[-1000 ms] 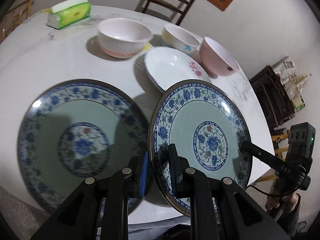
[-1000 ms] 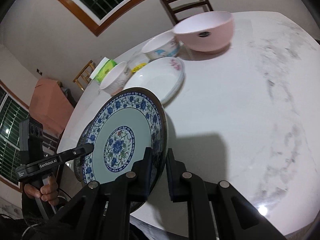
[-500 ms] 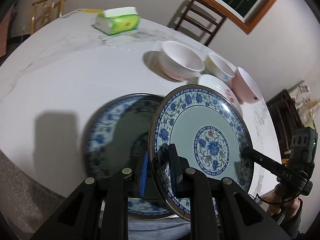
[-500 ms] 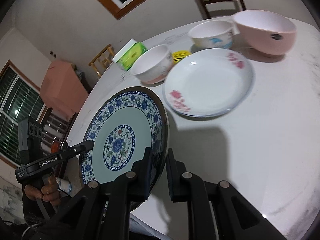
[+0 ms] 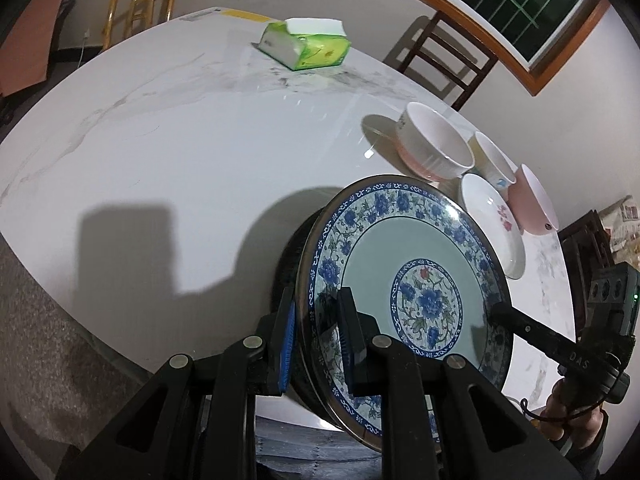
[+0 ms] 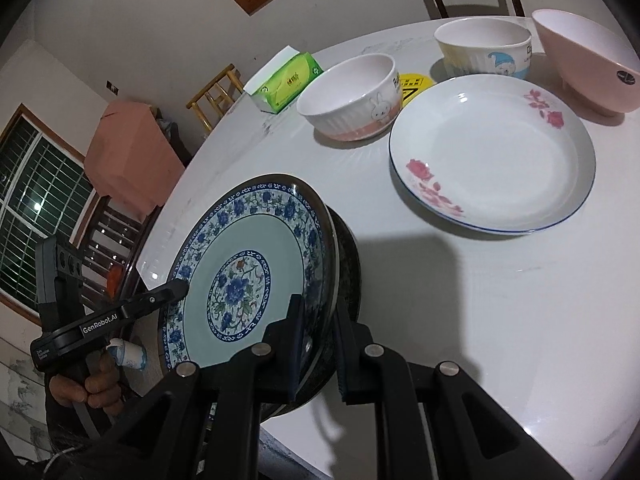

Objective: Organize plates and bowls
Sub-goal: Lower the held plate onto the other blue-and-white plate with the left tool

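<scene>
A green tissue pack (image 5: 306,45) sits far back on the left of the white marble table (image 5: 160,152), apart from all the crockery. Nearer, the left gripper (image 5: 316,340) pinches the near rim of a blue-flowered plate (image 5: 404,280), 1 finger on each face, and the right gripper (image 6: 316,344) clamps the opposite rim the same way, so the plate hangs tilted between the 2 tools. It is directly over a second plate (image 6: 348,280), of which only a dark edge shows behind and under it; whether the 2 already touch cannot be told. By the look of it, this stacking step is close to its end but not finished, since both tools grip the rim and the plate is not lying flat. To the right, the rest appears unsorted: a white rabbit bowl (image 6: 352,96), a yellow cartoon bowl (image 6: 486,50) and a pink bowl (image 6: 588,60) each stand alone on the table, and a white rose-patterned plate (image 6: 492,152) lies by itself in front of them. Judging from that, 3 bowls and 1 plate remain to be gathered, so the task seems under halfway.
</scene>
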Demonstrator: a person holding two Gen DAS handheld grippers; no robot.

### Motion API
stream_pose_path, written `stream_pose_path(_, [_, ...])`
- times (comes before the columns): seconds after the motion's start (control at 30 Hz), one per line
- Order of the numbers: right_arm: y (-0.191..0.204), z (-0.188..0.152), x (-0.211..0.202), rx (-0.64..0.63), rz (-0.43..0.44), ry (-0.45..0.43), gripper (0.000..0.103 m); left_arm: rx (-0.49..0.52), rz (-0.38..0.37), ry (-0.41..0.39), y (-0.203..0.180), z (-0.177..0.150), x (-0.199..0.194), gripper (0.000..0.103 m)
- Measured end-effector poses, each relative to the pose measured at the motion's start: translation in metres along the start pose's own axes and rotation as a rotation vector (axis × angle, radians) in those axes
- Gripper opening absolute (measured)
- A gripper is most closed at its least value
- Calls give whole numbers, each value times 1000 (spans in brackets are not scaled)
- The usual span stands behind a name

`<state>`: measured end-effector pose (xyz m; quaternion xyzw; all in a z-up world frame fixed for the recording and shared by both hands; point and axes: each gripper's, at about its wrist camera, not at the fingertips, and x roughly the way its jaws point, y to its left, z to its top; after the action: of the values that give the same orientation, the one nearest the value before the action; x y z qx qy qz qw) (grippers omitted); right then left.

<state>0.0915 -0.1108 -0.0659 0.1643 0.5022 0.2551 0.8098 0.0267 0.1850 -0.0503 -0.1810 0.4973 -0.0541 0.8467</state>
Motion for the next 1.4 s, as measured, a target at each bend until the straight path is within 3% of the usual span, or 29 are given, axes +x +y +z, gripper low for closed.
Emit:
stream_pose_path(0.77, [19, -5, 15, -90, -128, 11, 18, 1, 53, 26, 12, -8, 22, 20])
stream_pose_path(1.03, [30, -9, 14, -173, -212, -13, 21, 15, 73, 16, 8, -7, 23, 20])
stream_pose_path(1.27, [43, -14, 16, -281, -349, -23, 27, 59, 110, -3, -2, -3, 23, 20])
stream_pose_path(1.4, [47, -16, 11, -313, -355, -38, 28, 65, 118, -8, -3, -3, 23, 21])
